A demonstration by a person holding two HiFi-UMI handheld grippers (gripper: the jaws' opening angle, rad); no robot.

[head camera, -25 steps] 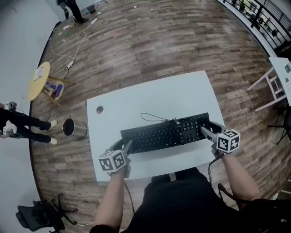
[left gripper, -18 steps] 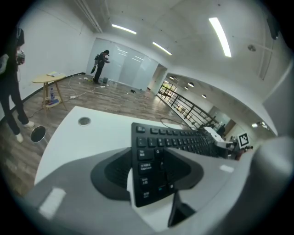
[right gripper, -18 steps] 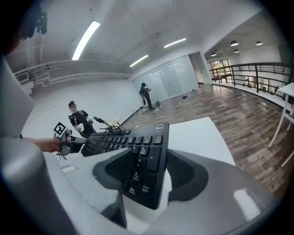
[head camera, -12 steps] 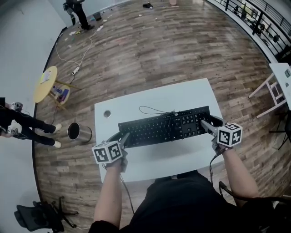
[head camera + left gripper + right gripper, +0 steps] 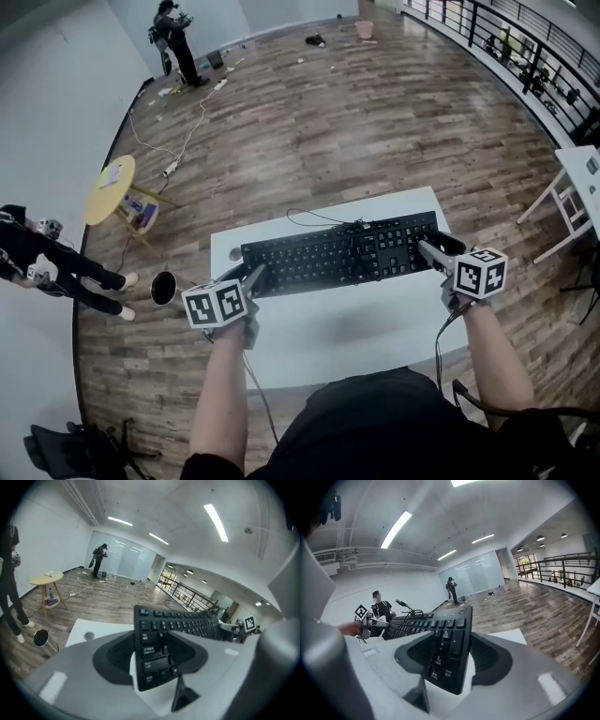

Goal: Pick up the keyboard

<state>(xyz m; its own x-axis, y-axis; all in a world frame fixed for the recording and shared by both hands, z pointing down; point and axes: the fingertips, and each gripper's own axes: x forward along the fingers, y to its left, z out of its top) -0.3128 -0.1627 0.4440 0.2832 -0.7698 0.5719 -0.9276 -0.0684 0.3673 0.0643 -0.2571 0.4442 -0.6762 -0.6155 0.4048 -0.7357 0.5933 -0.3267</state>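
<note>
Keyboard [image 5: 342, 255] is stretching between the two grippers, its long axis running left to right across the person's front, over the far half of the white table [image 5: 356, 323]. The left gripper [image 5: 246, 277] is closing on the keyboard's left end and the right gripper [image 5: 437, 249] is closing on its right end, so the board is extending to the right from the left claw and to the left from the right one. In the left gripper view the ribbed black pads [image 5: 112, 656] are hugging that end on both sides, with the key rows receding toward the opposite gripper. The right gripper view is showing the mirror of this, its pads [image 5: 490, 656] squeezing the number-pad end. Neither claw is hanging open or empty. Both hands are sitting equally near the load, one per end, so the lift is depending on the pair rising together and keeping the long axis level. If one side is getting ahead, the board is likely going to twist in the other's pads. In the head view the far long edge is overlapping the table's far rim, which is suggesting that the board is already riding a little above the tabletop, though I cannot tell the gap for sure. Its black cable [image 5: 357, 228] is bunching loosely at the far edge near the middle and is probably going to trail along with any rise.
</note>
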